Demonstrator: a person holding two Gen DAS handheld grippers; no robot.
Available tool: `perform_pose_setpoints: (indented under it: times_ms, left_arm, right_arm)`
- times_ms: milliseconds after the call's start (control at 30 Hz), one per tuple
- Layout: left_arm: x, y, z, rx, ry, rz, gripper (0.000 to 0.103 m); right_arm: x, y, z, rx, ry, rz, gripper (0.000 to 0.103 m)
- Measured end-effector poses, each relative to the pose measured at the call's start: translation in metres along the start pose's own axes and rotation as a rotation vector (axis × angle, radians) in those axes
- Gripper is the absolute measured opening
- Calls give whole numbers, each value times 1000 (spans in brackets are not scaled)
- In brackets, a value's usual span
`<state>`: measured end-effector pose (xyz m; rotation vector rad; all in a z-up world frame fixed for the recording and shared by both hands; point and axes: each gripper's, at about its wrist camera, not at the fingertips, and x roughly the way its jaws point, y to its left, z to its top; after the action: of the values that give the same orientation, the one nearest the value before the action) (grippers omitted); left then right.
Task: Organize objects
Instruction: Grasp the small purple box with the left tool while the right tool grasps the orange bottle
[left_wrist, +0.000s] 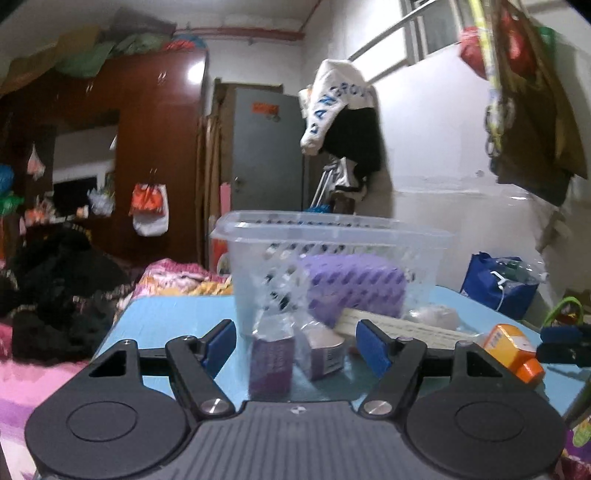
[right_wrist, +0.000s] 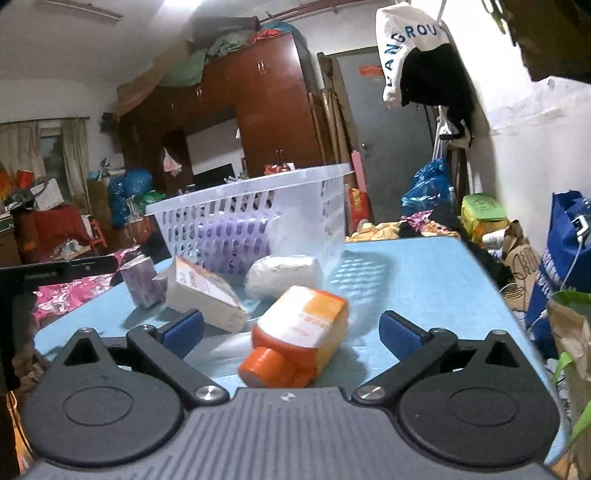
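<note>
Basket mid-table; right edge bare; bottle probably ungripped.

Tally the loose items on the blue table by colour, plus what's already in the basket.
Purple: 1, small purple box
Orange: 1, orange bottle
White: 3, flat carton, white roll, small jar
In basket: 1, purple sponge
Total: 6

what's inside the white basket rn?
Inside the white basket a purple sponge-like block shows through the slotted wall. Anything behind or under it is hidden. The other items lie outside, on the blue table.
</note>
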<state>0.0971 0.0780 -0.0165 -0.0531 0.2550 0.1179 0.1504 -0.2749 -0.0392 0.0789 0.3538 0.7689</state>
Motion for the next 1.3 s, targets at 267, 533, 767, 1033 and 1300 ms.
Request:
perform_pose_setpoints:
  times_ms: [267, 533, 767, 1033, 1300]
  left_arm:
    - [16, 7, -9, -4, 48, 64, 75]
    - [27, 4, -8, -12, 82, 104, 75]
    - [39, 5, -7, -28, 160, 117, 49]
    - [32, 1, -9, -6, 125, 121, 37]
    - [18, -4, -9, -3, 55, 85, 37]
  right_arm:
    - [11, 8, -9, -45, 27, -53, 99]
    - [14, 9, -18, -67, 23, -92, 79]
    - [17, 6, -18, -80, 25, -116, 68]
    - [8, 9, -18, -108, -16, -118, 63]
    - [-4, 5, -10, -107, -53, -111, 63]
